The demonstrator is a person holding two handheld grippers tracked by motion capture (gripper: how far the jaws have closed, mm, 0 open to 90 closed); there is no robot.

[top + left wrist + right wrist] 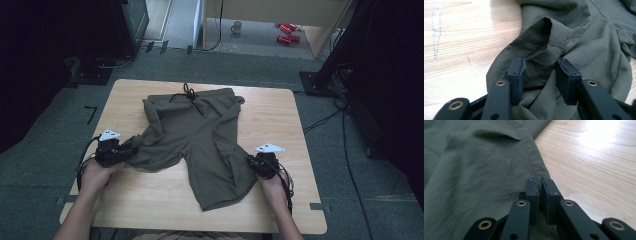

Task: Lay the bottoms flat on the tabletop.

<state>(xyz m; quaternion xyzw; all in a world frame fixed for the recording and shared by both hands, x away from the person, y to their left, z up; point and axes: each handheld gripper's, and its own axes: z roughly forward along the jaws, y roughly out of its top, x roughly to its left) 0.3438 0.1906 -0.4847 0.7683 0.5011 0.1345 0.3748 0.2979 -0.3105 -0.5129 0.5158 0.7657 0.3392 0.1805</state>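
Note:
Olive green shorts lie spread on the wooden table, waistband and black drawstring at the far side. My left gripper is at the bunched hem of the left leg. In the left gripper view that gripper is open, with the folded hem lying between the jaws. My right gripper is at the outer edge of the right leg. In the right gripper view it is shut on the shorts' side seam.
Bare wood runs along the table's near edge and right side. On the floor beyond lie red cans, a cup and cables. Dark stands flank the table on both sides.

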